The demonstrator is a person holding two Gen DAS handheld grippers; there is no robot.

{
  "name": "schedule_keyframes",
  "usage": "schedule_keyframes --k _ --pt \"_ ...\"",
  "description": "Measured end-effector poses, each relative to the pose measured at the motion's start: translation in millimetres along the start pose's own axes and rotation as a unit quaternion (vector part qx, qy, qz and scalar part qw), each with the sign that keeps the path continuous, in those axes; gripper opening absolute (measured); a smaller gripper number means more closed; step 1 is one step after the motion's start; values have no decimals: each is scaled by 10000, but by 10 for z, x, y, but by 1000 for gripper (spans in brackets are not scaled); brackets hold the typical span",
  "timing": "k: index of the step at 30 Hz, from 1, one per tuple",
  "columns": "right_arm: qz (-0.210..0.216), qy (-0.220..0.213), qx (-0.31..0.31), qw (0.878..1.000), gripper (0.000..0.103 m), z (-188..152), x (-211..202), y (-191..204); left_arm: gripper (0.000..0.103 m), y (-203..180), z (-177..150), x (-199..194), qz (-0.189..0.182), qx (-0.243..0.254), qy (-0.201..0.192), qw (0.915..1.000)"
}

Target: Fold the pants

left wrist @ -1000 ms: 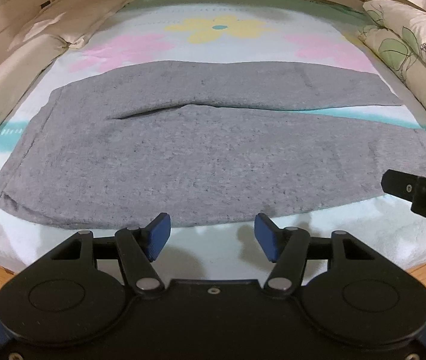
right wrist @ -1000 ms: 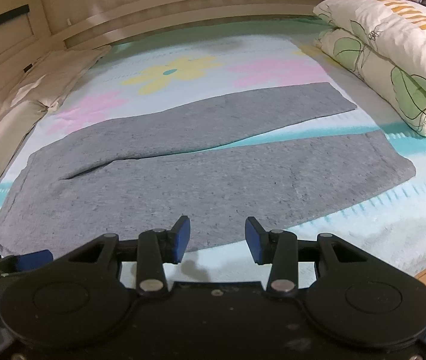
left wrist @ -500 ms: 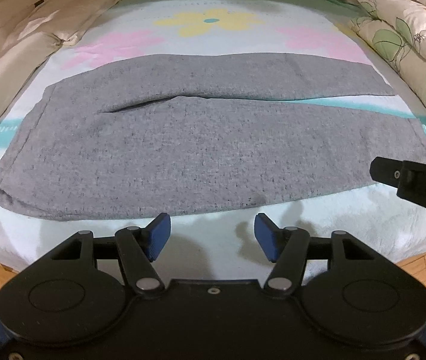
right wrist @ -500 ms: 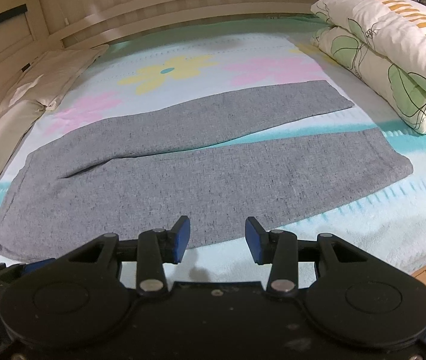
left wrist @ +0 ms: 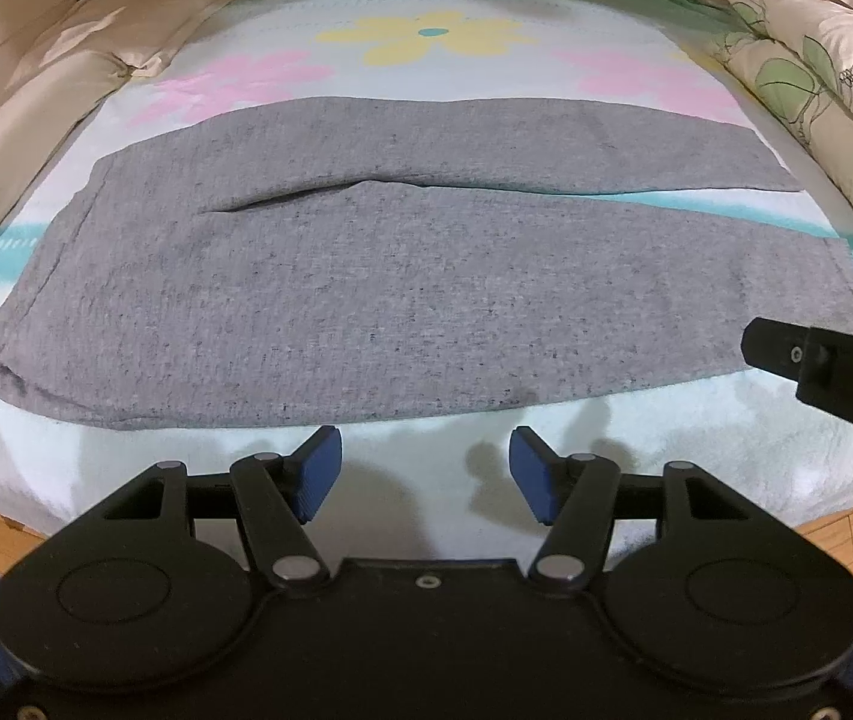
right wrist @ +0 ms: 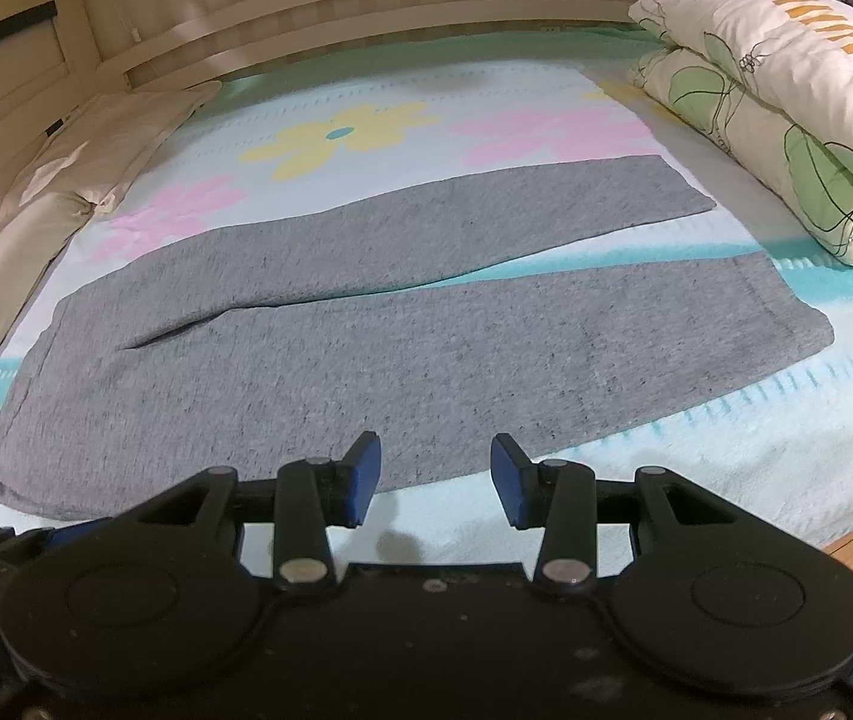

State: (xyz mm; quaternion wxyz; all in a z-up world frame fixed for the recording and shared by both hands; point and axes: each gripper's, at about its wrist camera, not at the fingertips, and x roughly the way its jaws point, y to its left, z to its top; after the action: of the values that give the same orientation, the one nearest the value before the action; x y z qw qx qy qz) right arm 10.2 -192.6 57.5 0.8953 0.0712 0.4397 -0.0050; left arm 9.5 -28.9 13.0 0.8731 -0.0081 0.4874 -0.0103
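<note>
Grey sweatpants [left wrist: 402, 276] flat on floral bedsheet [left wrist: 426, 42], near hem edge just ahead of left gripper [left wrist: 425, 474] and right gripper [right wrist: 433, 480], both jaws spread wide, holding nothing

Floral bedsheet [right wrist: 366, 126], folded quilt [right wrist: 786, 108], cream pillows [left wrist: 126, 18]

Grey pants [left wrist: 402, 276] lie flat across the bed, legs slightly parted.
</note>
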Motion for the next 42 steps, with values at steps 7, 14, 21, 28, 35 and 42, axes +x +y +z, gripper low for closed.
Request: schedule_keyframes --k 7,14,21,28,35,42 --pt "31 13 -34 10000 44 -10 -2 0 64 12 -2 11 13 -61 33 10000" --pt "42 32 -46 10000 44 15 1 -19 64 18 -1 17 28 -67 55 10000" --pt "45 42 -61 10000 44 16 4 -18 64 19 0 22 39 -63 49 10000" --pt "52 53 -87 9999 44 14 -1 -14 64 19 9 30 32 -65 71 9999" --pt "63 72 -107 9999 44 36 11 -7 64 22 9 42 24 -86 112 9999" --pt "64 76 -108 9999 44 36 10 -2 64 25 8 49 31 -75 111 9999"
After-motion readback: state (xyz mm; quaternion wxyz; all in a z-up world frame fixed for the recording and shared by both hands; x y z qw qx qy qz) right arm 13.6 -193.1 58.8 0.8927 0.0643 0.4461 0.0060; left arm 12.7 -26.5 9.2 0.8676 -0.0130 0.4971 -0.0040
